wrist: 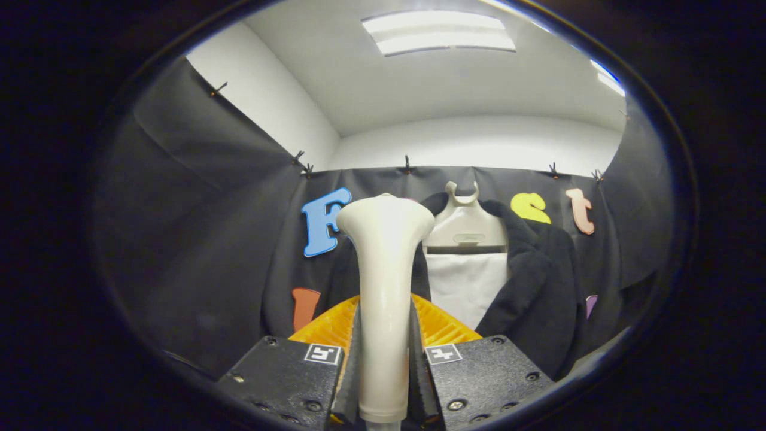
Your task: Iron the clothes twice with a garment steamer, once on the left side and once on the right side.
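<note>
The hand-held gripper [384, 359] is clenched on the handle of the cream garment steamer [384, 269], both fingers pressing its sides, the steamer standing upright between them with its flared head raised, while beyond it a dark fleece garment [538, 287] hangs open on a pale hanger [465, 224] against the booth wall.

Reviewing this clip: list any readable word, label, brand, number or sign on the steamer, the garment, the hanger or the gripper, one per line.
Steamer, clamped between the gripper fingers: no text.
Hanger, beyond the steamer: a faint embossed oval mark, too blurred to read.
Black garment on the hanger: no label.
Two square markers on the gripper: black-and-white patterns, not words or numbers.
</note>
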`<act>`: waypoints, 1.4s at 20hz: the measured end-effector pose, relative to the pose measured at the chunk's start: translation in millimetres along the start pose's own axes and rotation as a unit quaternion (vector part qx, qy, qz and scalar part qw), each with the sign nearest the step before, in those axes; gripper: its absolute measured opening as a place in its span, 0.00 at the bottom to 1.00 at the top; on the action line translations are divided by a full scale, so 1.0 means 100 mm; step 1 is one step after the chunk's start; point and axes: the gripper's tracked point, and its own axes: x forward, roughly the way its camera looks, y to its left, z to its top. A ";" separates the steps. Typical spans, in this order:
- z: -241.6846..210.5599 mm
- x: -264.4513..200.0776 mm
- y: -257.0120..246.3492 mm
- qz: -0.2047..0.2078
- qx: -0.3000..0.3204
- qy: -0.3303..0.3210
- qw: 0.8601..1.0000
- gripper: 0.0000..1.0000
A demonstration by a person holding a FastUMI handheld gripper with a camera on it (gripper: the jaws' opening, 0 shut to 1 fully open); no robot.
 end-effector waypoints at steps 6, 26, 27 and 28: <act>-0.40 -0.20 -0.04 0.002 -0.003 0.044 0.999 0.38; -1.62 -1.11 -0.08 0.011 -0.023 0.196 0.980 0.38; -1.65 -1.11 -0.09 0.013 -0.023 0.203 0.979 0.38; -1.70 -1.12 -0.10 0.015 -0.024 0.210 0.977 0.38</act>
